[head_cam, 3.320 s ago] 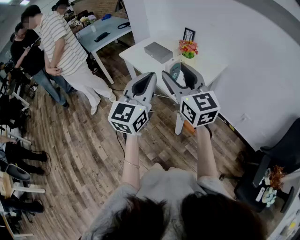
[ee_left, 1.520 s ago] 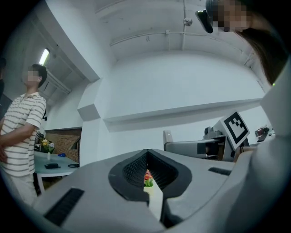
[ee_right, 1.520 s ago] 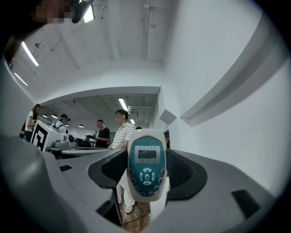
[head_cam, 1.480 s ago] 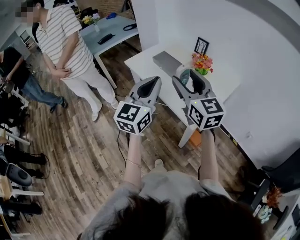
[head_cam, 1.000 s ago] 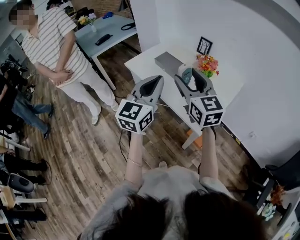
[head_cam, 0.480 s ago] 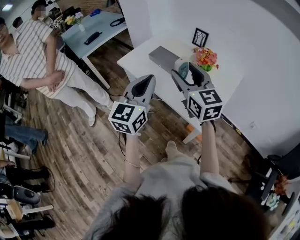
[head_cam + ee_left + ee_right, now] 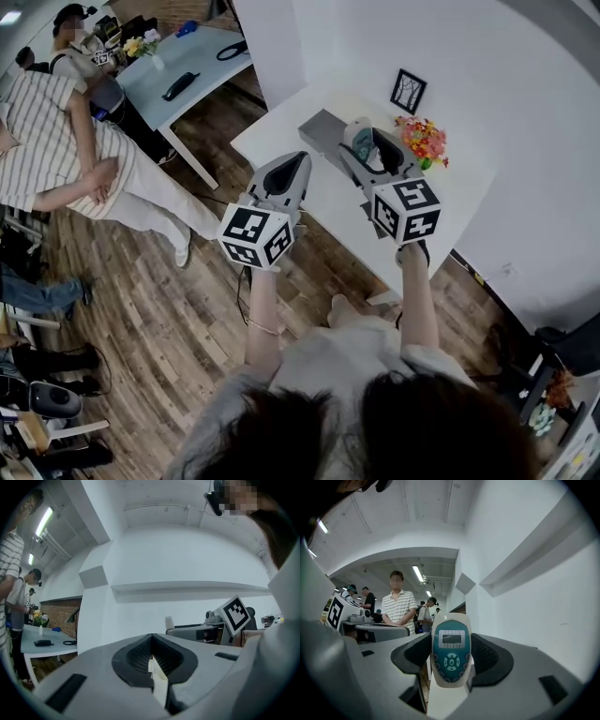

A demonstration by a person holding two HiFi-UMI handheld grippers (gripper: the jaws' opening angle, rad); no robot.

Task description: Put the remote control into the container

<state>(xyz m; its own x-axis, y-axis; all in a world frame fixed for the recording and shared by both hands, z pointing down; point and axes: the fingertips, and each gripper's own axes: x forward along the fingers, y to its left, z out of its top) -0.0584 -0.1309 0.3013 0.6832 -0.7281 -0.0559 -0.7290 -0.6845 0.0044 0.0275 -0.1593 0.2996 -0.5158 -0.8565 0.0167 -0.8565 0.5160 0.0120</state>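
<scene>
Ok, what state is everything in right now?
Right gripper: shut on the remote.
Remote: clamped between the jaws, buttons facing that gripper's camera, not yet in the box.
Left gripper: shut, empty.
Grey box: lying on the table; open or closed, cannot tell.
Picture frame: upright.
Flowers: upright.

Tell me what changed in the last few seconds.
The person has stepped closer to the white table, bringing the right hand-held gripper and the left hand-held gripper over it. Unchanged: the right stays shut on the remote control; the left stays shut, empty.
</scene>
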